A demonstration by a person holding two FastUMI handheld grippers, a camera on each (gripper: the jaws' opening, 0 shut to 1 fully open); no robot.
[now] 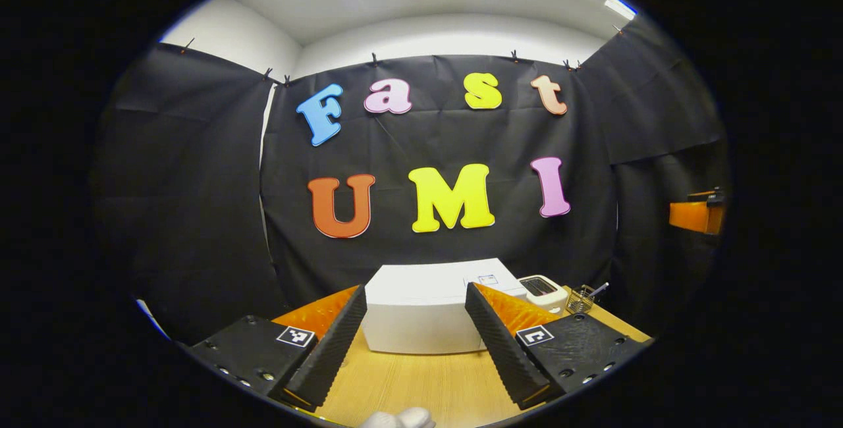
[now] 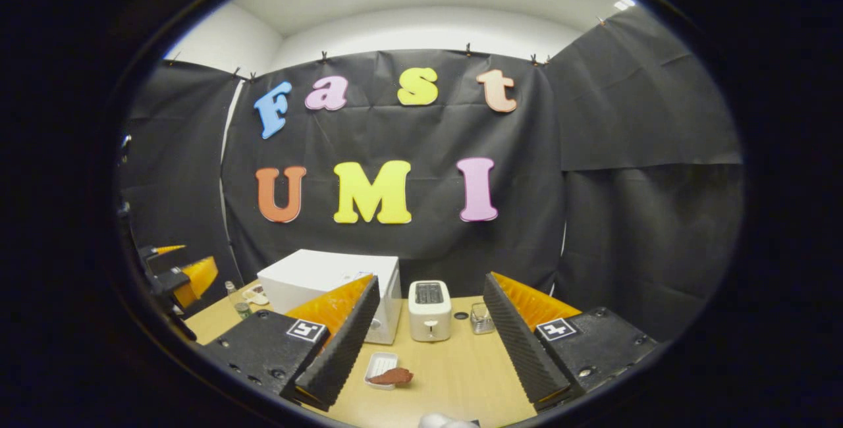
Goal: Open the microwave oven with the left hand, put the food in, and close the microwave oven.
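Both tools hung released above the wooden tabletop (image 2: 454,369), the left tool (image 1: 415,339) facing the shut white microwave oven (image 1: 428,309) with its fingers spread wide. The right tool (image 2: 431,342) stood likewise spread; the reddish food (image 2: 393,376) lay on a small white tray (image 2: 379,365) before the microwave, beside a white toaster (image 2: 429,310).

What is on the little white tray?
On the tray lies a flat reddish-brown piece of food, hanging over its near edge onto the table. The rest of the tray looks bare. The part of the tray under the food is covered.
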